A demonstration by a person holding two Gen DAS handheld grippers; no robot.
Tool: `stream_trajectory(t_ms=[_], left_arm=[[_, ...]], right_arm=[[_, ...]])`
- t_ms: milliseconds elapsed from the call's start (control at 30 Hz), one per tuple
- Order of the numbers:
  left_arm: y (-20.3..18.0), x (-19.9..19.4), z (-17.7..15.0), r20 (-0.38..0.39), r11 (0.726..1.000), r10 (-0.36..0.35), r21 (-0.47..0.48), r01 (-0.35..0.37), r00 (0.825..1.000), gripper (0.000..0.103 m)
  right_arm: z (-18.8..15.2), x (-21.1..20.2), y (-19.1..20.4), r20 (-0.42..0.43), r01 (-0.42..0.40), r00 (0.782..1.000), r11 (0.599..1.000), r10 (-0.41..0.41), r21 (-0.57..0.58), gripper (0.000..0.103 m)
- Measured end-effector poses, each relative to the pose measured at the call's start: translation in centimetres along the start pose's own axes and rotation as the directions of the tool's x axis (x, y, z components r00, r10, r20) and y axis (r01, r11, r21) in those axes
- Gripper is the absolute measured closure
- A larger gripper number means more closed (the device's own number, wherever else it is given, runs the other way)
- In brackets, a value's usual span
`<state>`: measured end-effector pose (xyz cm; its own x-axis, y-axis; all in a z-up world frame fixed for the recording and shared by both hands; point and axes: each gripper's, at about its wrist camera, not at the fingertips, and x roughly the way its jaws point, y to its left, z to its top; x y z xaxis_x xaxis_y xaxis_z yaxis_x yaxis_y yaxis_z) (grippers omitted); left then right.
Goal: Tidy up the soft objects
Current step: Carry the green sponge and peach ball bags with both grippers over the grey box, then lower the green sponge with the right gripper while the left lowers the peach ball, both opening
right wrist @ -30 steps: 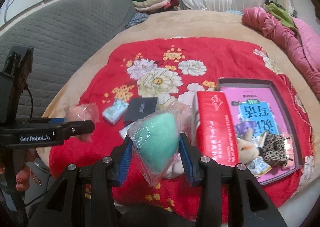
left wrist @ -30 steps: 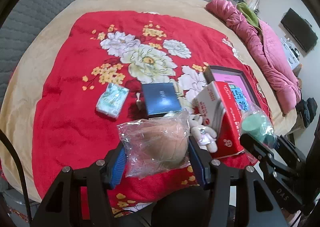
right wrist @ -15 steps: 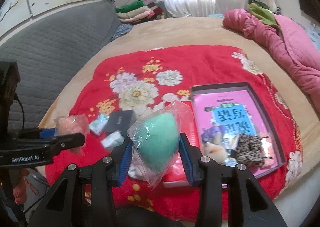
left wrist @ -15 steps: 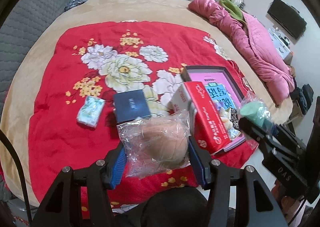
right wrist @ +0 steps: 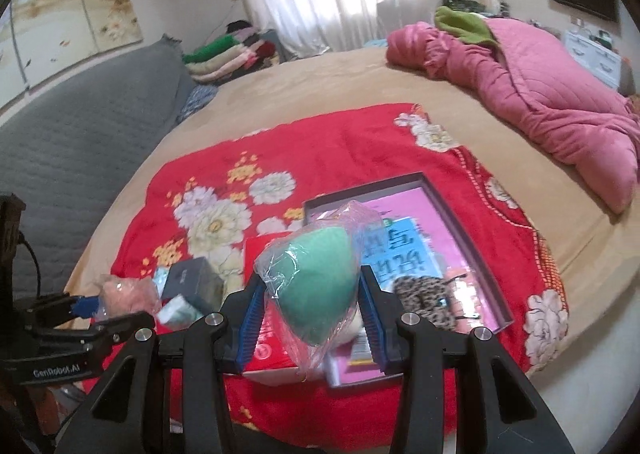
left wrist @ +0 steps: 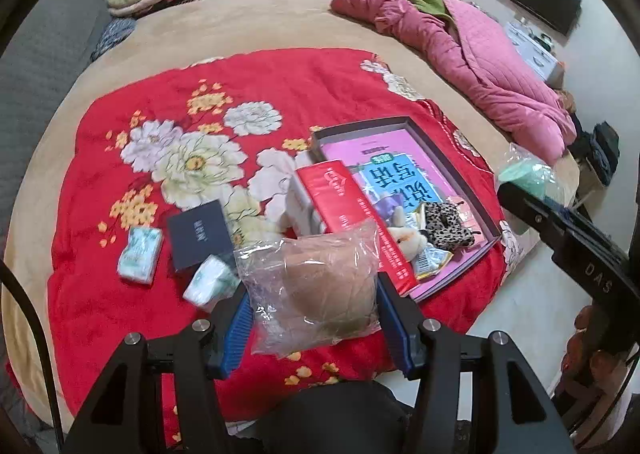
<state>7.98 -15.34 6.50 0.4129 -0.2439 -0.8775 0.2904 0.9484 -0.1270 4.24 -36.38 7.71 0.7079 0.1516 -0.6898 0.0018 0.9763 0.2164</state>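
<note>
1. Your left hand-held gripper (left wrist: 314,312) is clamped on a bagged tan sponge (left wrist: 324,288), held above the near edge of the red blanket (left wrist: 100,213).
2. Your right hand-held gripper (right wrist: 312,320) is clamped on a bagged green sponge (right wrist: 318,282), above the red box (right wrist: 264,334) beside the tray (right wrist: 460,213).
3. In the tray lie a leopard toy (left wrist: 444,223) and a white plush (left wrist: 406,240).

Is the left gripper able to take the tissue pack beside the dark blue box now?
Probably not. The left gripper already has its jaws shut on the bagged beige sponge, so nothing else fits, although the tissue pack lies uncovered on the red blanket.
</note>
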Motion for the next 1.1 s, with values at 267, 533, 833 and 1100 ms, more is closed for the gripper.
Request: stream_trajectory(t_ms=[267, 533, 833, 1100], left_arm=[[-3.1, 1.0, 1.1, -0.005, 0.998, -0.023, 0.055, 0.023, 1.0, 0.046], [-5.4, 2.8, 1.8, -0.015, 0.995, -0.029, 0.098, 0.031, 0.999, 0.046], [-7.6, 5.6, 3.0, -0.046, 0.99, -0.055, 0.129, 0.06, 0.997, 0.046], [-10.5, 9.9, 3.4, -0.129, 0.98, -0.095, 0.162, 0.115, 0.987, 0.046]], right_arm=[[0.6, -0.5, -2.3, 0.017, 0.024, 1.0, 0.999, -0.025, 0.033, 0.057], [0.9, 0.2, -4.0, 0.013, 0.045, 0.999, 0.998, -0.046, 0.042, 0.057], [0.6, 2.0, -6.6, -0.022, 0.087, 0.996, 0.994, -0.086, 0.06, 0.057], [0.1, 3.5, -10.3, -0.07, 0.124, 0.991, 0.988, -0.118, 0.094, 0.057]])
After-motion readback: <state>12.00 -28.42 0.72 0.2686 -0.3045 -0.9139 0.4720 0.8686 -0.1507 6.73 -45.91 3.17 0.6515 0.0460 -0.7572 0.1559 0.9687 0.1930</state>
